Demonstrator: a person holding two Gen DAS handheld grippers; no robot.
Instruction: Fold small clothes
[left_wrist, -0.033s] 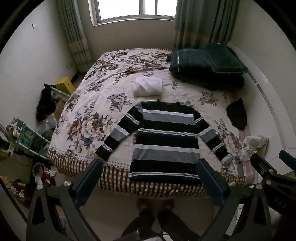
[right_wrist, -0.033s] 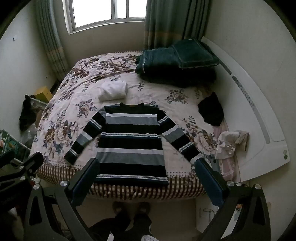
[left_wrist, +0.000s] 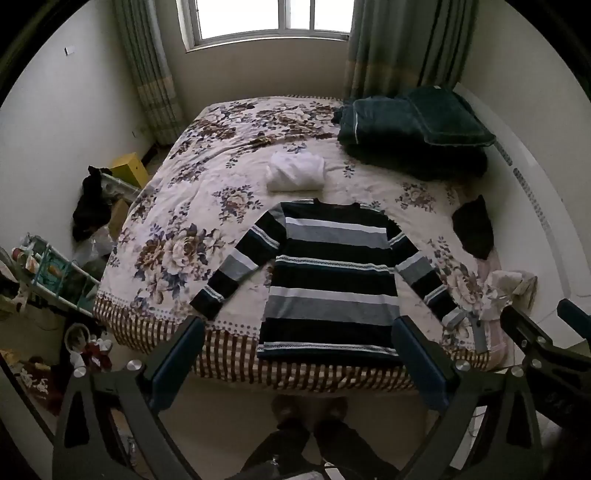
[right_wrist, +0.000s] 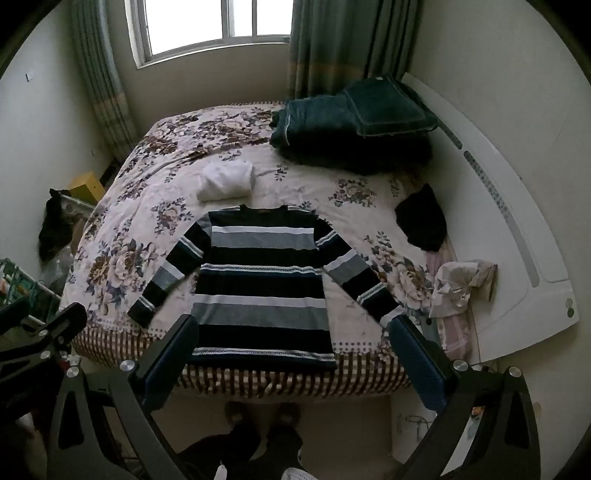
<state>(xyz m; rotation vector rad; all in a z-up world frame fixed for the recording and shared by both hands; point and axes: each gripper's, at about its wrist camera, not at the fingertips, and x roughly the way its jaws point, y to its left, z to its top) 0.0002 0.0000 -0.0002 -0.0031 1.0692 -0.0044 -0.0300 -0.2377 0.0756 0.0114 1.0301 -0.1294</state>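
Sweater (left_wrist: 328, 280) with black, grey and white stripes lies spread flat on the bed (left_wrist: 207, 206), neck toward the window (left_wrist: 269, 16) and hem at the near edge, where it hangs slightly over the checked border. Both sleeves angle out and down from the shoulders, the one on my left ending short of the bed's edge, the one on my right reaching toward the corner near a crumpled pale cloth (right_wrist: 461, 288). I hold both grippers above the foot of the bed, looking down on it. My left gripper (left_wrist: 297, 339) has its jaws spread wide, with nothing between them; the sweater's hem only shows through the gap from far below. My right gripper (right_wrist: 291, 338) is just the same, jaws wide and holding nothing. Just beyond the sweater's collar sits a folded white garment (left_wrist: 295, 173), near it but apart. A small black garment (left_wrist: 474, 232) lies toward the right side of the bed, well apart from the sweater. Dark green bedding (left_wrist: 413, 129) is piled at the far right corner beneath the curtain (left_wrist: 402, 40). My feet and dark trousers show on the floor below the bed's edge.
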